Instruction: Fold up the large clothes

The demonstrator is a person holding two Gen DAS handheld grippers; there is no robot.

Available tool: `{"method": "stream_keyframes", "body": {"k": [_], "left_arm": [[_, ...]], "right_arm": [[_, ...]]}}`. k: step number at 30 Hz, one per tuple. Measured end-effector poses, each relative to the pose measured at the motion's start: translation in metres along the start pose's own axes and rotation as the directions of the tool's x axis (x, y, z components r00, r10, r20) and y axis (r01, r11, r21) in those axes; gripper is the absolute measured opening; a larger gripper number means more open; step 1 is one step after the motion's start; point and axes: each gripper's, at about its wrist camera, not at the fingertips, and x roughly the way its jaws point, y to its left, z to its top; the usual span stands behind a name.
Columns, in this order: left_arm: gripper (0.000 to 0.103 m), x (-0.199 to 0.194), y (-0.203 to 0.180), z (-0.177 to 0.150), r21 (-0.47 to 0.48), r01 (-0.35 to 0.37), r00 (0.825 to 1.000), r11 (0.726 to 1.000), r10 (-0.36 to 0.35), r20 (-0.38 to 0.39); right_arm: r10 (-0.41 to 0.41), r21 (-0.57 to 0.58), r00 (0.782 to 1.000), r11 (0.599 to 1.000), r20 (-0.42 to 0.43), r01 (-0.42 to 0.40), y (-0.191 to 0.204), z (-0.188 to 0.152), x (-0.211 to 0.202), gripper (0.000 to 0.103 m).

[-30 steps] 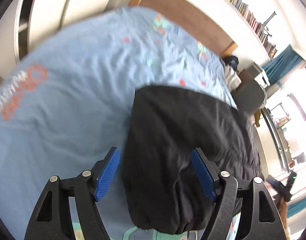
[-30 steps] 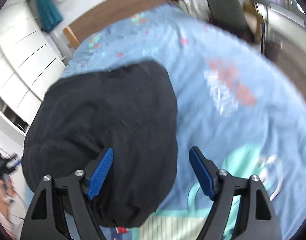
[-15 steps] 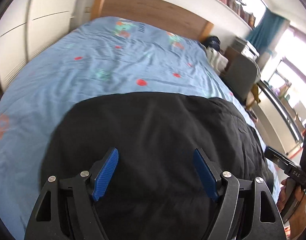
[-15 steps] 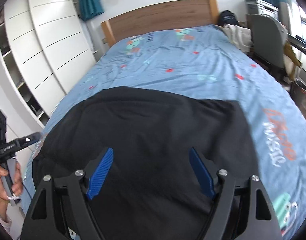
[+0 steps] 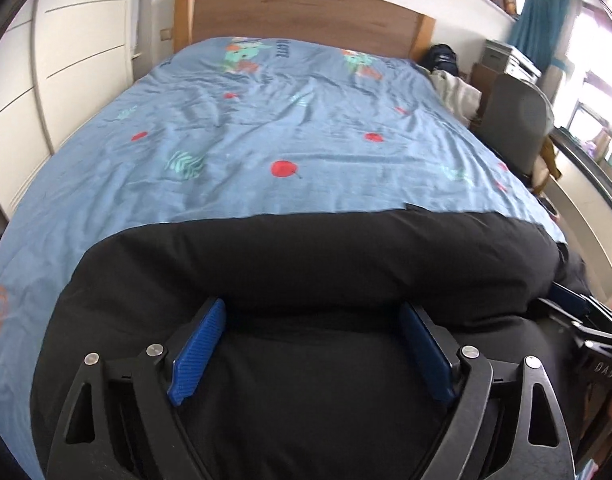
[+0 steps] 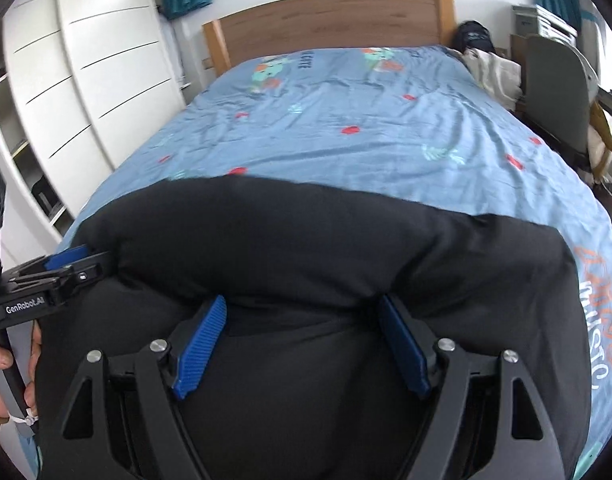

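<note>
A large black padded garment [image 5: 306,264] lies across the near end of the bed and fills the lower half of both views [image 6: 306,248]. A thick rolled fold of it runs across just beyond both grippers. My left gripper [image 5: 311,316] is open, its blue fingertips pushed under that fold. My right gripper [image 6: 302,308] is open too, its tips likewise tucked against the fold. The right gripper shows at the right edge of the left wrist view [image 5: 573,304]. The left gripper shows at the left edge of the right wrist view [image 6: 66,264], at the garment's side.
The bed has a blue printed duvet [image 5: 290,128] and a wooden headboard [image 5: 302,12]. White wardrobe doors [image 6: 86,72] stand along the left. A grey chair [image 5: 513,120] and a pile of clothes [image 5: 453,88] stand at the right side.
Both grippers swung from the garment's sides to face the headboard, then dropped and moved forward. A thick fold of the garment now bulges over both sets of fingertips.
</note>
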Motion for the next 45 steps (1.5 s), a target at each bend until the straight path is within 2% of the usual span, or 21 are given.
{"method": "stream_keyframes", "body": {"k": [7, 10, 12, 13, 16, 18, 21, 24, 27, 30, 34, 39, 45], "left_arm": [[0.091, 0.008, 0.022, -0.004, -0.039, -0.040, 0.999, 0.998, 0.039, -0.023], [0.091, 0.000, 0.035, -0.008, -0.066, -0.074, 0.996, 0.995, 0.071, -0.045], [0.091, -0.014, 0.045, -0.014, -0.093, -0.096, 0.995, 0.991, 0.093, -0.042], [0.091, -0.021, 0.047, -0.016, -0.099, -0.093, 0.995, 0.991, 0.090, -0.035], [0.091, -0.045, 0.053, -0.032, -0.124, -0.069, 0.998, 0.990, 0.068, -0.009], [0.091, -0.055, 0.059, -0.047, -0.147, -0.056, 0.998, 0.988, 0.054, -0.017], [0.091, -0.059, 0.073, -0.067, -0.168, -0.074, 0.997, 0.983, 0.067, -0.045], [0.091, -0.066, 0.090, -0.081, -0.207, -0.096, 0.994, 0.974, 0.081, -0.080], [0.091, -0.085, 0.096, -0.089, -0.217, -0.121, 0.991, 0.969, 0.105, -0.083], [0.091, -0.109, 0.092, -0.096, -0.210, -0.142, 0.989, 0.967, 0.132, -0.062], [0.091, -0.154, 0.074, -0.110, -0.179, -0.161, 0.986, 0.971, 0.167, 0.016], [0.091, -0.205, 0.048, -0.131, -0.153, -0.164, 0.979, 0.975, 0.180, 0.097], [0.091, -0.256, 0.023, -0.161, -0.118, -0.170, 0.969, 0.978, 0.188, 0.160]], "right_arm": [[-0.066, 0.095, 0.998, 0.993, -0.010, 0.067, -0.063, -0.005, 0.003, 0.078], [-0.133, 0.160, 0.990, 0.977, -0.043, 0.138, -0.092, -0.011, -0.005, 0.078], [-0.201, 0.171, 0.976, 0.962, -0.077, 0.212, -0.101, -0.013, -0.014, 0.078], [-0.210, 0.175, 0.974, 0.959, -0.080, 0.222, -0.103, -0.014, -0.021, 0.078], [-0.177, 0.164, 0.983, 0.969, -0.046, 0.183, -0.093, -0.020, -0.048, 0.078], [-0.141, 0.148, 0.990, 0.979, -0.023, 0.143, -0.080, -0.028, -0.063, 0.078], [-0.103, 0.117, 0.995, 0.988, -0.015, 0.104, -0.060, -0.047, -0.074, 0.078], [-0.102, 0.101, 0.994, 0.989, -0.039, 0.106, -0.056, -0.067, -0.073, 0.078], [-0.151, 0.124, 0.987, 0.980, -0.058, 0.157, -0.071, -0.079, -0.079, 0.078], [-0.229, 0.168, 0.970, 0.956, -0.089, 0.241, -0.093, -0.086, -0.094, 0.078], [-0.306, 0.201, 0.947, 0.926, -0.098, 0.320, -0.108, -0.096, -0.130, 0.078], [-0.311, 0.232, 0.949, 0.920, -0.061, 0.316, -0.105, -0.115, -0.184, 0.078], [-0.310, 0.196, 0.951, 0.931, -0.018, 0.307, -0.072, -0.140, -0.242, 0.078]]}}
